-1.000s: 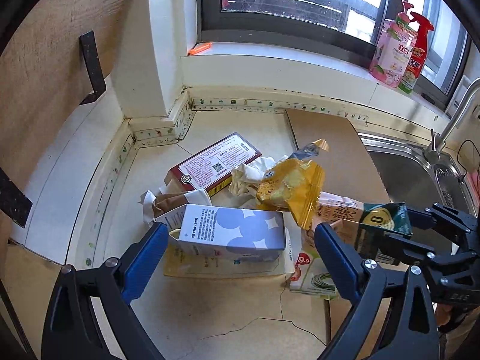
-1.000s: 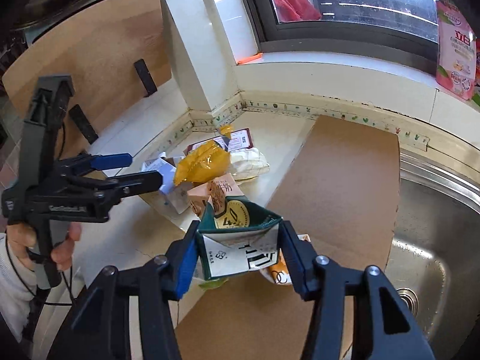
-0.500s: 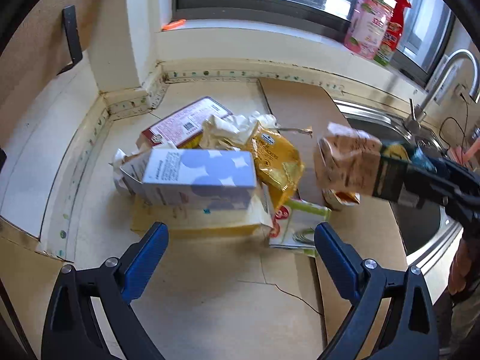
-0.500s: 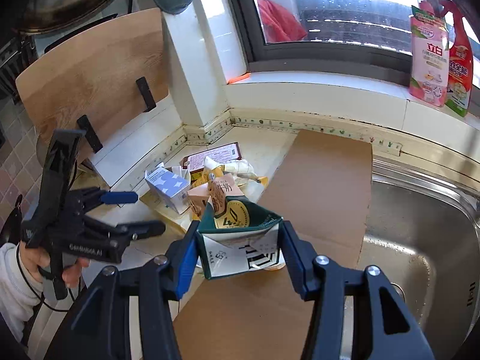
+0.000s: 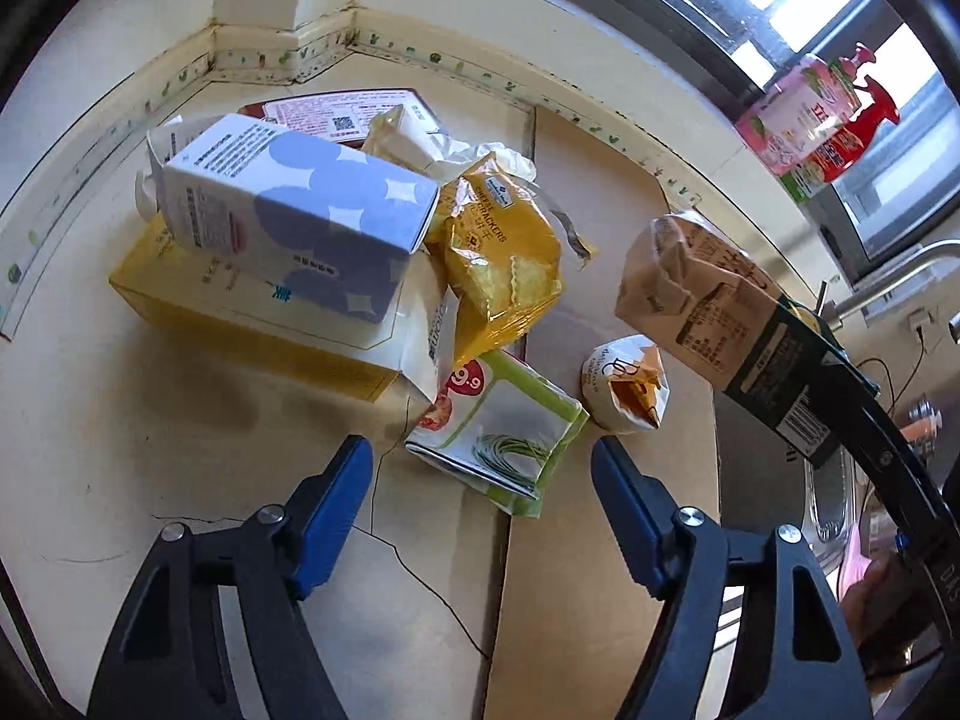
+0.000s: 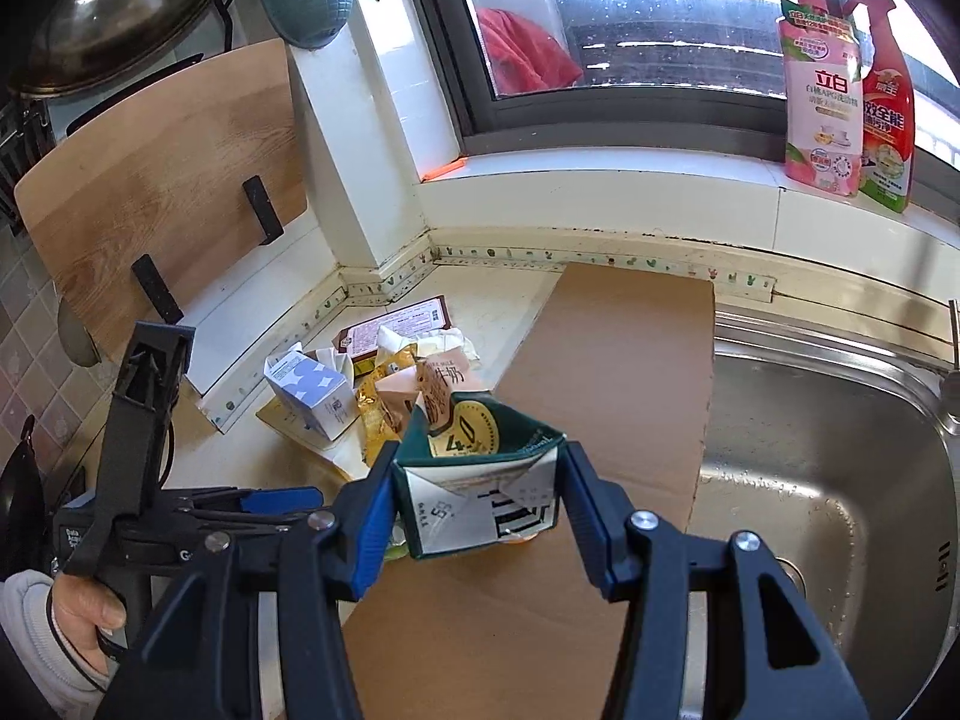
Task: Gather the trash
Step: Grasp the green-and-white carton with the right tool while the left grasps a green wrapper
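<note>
A pile of trash lies in the counter corner: a blue-and-white carton (image 5: 300,222), a yellow cracker bag (image 5: 498,252), a flat yellow box (image 5: 240,312), a green-and-white packet (image 5: 504,438) and a crumpled white wrapper (image 5: 627,387). My left gripper (image 5: 480,456) points down at the pile. Its jaws are closing, and the packet's near end lies between the fingertips, which do not press it. My right gripper (image 6: 480,468) is shut on a dark green and tan milk carton (image 6: 480,504). That milk carton (image 5: 708,300) hangs above the cardboard to the right of the pile.
A brown cardboard sheet (image 6: 624,360) covers the counter between the pile and the steel sink (image 6: 828,480). A faucet (image 5: 888,282) stands behind the sink. Two cleaner bottles (image 6: 822,90) sit on the windowsill. A wooden board (image 6: 156,180) leans on the left wall.
My left gripper has come down and tilted toward the pile, its jaws narrower, now over the green packet instead of the blue carton. The right gripper has drawn back with the milk carton.
</note>
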